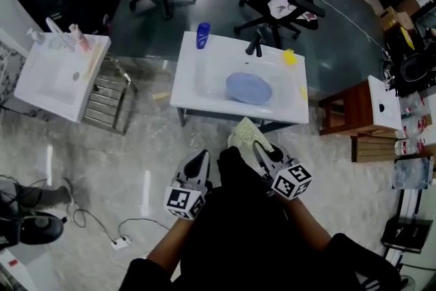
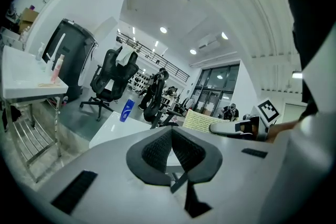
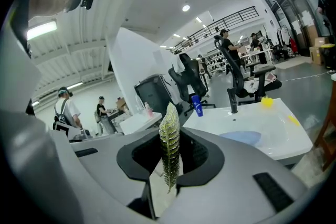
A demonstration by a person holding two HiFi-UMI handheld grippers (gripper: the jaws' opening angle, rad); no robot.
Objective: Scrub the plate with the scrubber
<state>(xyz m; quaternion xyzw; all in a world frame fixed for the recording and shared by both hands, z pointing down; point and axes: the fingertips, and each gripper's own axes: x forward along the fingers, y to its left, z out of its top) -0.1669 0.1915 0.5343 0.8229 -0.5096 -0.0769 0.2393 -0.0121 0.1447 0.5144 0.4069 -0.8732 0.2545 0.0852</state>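
Plate (image 1: pixel 248 88): lay flat, blue, in the basin of the white sink (image 1: pixel 194 88), just below the faucet (image 1: pixel 254 44), well ahead of both grippers. Had the right gripper (image 1: pixel 261 148) pinched on the yellow-green scrubber (image 3: pixel 169 136), upright and edge-on between the pads. Had the left gripper (image 2: pixel 171 150) pressed together on nothing. Judged the approach not yet finished. Needed, for a good scrub, to bring the scrubber's broad face flat onto the plate rather than its thin edge. Could have steadied the rim with the left.

Blue bottle (image 1: pixel 203 35) on sink (image 1: pixel 193 78) w/ faucet (image 1: pixel 254 44)
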